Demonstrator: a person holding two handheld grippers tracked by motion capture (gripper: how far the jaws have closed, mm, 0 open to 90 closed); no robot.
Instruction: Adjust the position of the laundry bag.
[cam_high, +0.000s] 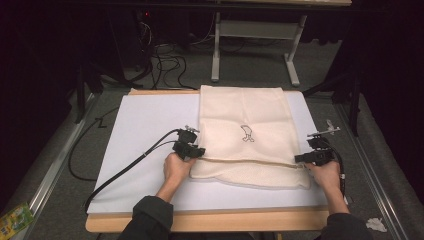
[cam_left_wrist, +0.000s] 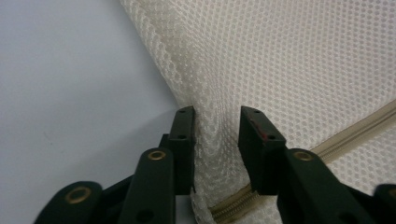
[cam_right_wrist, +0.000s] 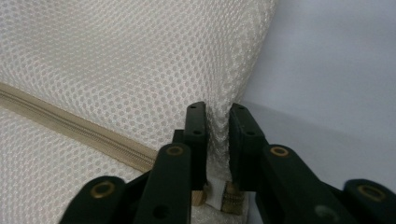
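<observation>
A cream mesh bag (cam_high: 245, 120) lies flat on a white sheet (cam_high: 150, 125), with a small dark emblem (cam_high: 246, 134) at its middle and a beige zipper (cam_high: 250, 162) running near its front edge. My left gripper (cam_high: 200, 151) is at the bag's front left corner. In the left gripper view the left gripper (cam_left_wrist: 217, 126) has a fold of the mesh bag (cam_left_wrist: 289, 60) pinched between its jaws, beside the zipper (cam_left_wrist: 355, 133). My right gripper (cam_high: 300, 159) is at the front right corner. In the right gripper view the right gripper (cam_right_wrist: 217, 121) is shut on the edge of the mesh bag (cam_right_wrist: 116, 56), close to the zipper (cam_right_wrist: 70, 123) end.
The white sheet covers a wooden table (cam_high: 210, 220). A black cable (cam_high: 125, 167) trails left from the left gripper across the sheet. On the floor are a white table frame (cam_high: 255, 45) at the back, a green packet (cam_high: 15, 220) and crumpled paper (cam_high: 375, 224).
</observation>
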